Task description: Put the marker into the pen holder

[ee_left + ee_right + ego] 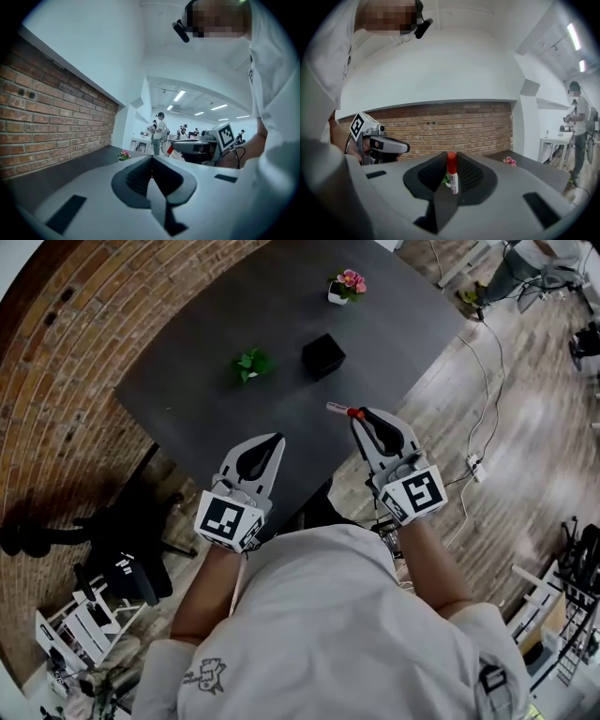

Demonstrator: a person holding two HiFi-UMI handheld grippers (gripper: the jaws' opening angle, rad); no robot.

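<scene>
Red-capped marker [339,409] is sitting clamped in our right gripper [362,418], centre-right of frame. We're carrying the left gripper [277,440] with jaws together, nothing between them. Black holder [322,355] is standing upper centre on the table [187,390], well apart from the marker.

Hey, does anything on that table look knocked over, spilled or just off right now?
Nothing stands out. The black pen holder, the green plant and the pink flower pot sit apart on the table, with nothing spilled. The marker is clamped in the right tool.
</scene>
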